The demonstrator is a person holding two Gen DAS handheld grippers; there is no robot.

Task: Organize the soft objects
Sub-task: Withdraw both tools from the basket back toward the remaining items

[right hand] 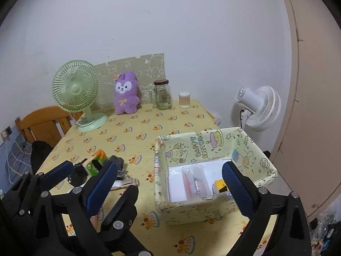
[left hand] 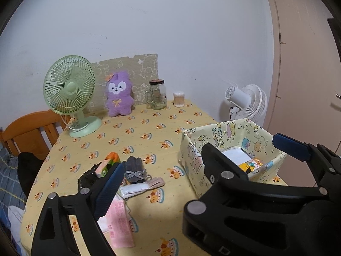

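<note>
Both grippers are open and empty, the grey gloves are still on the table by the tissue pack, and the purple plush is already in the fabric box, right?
Not quite: the purple plush is not in the fabric box. It stands upright at the back of the table, beside the green fan, as the right wrist view shows. The rest holds.

A green fan (left hand: 69,93), glass jar (left hand: 157,95) and white fan (left hand: 247,101) stand behind.
</note>
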